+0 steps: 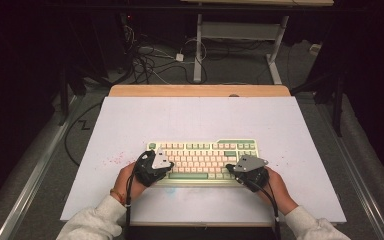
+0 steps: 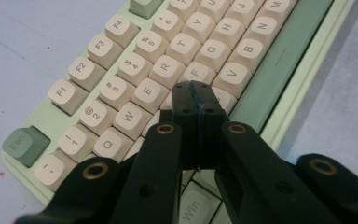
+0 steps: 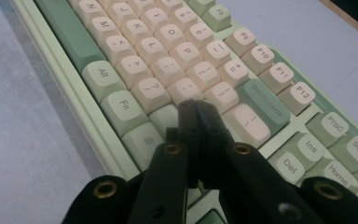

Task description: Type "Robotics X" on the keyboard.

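Observation:
A mint-green keyboard (image 1: 202,161) with cream keycaps lies across the near middle of the white board (image 1: 200,120). My left gripper (image 1: 169,164) sits at the keyboard's left end. In the left gripper view it (image 2: 196,91) is shut with nothing between the jaws, its tips over the letter keys below E and R on the keyboard (image 2: 121,60). My right gripper (image 1: 229,168) is at the keyboard's right end. It (image 3: 196,106) is shut and empty too, tips over the keys near Backspace on the keyboard (image 3: 158,51). Whether either tip presses a key I cannot tell.
Small red specks (image 1: 114,160) dot the board left of the keyboard. A wooden table edge (image 1: 200,90) runs along the back. Beyond it, cables (image 1: 150,60) lie on the floor beside another table's white legs (image 1: 198,50). Sleeved forearms enter from the bottom edge.

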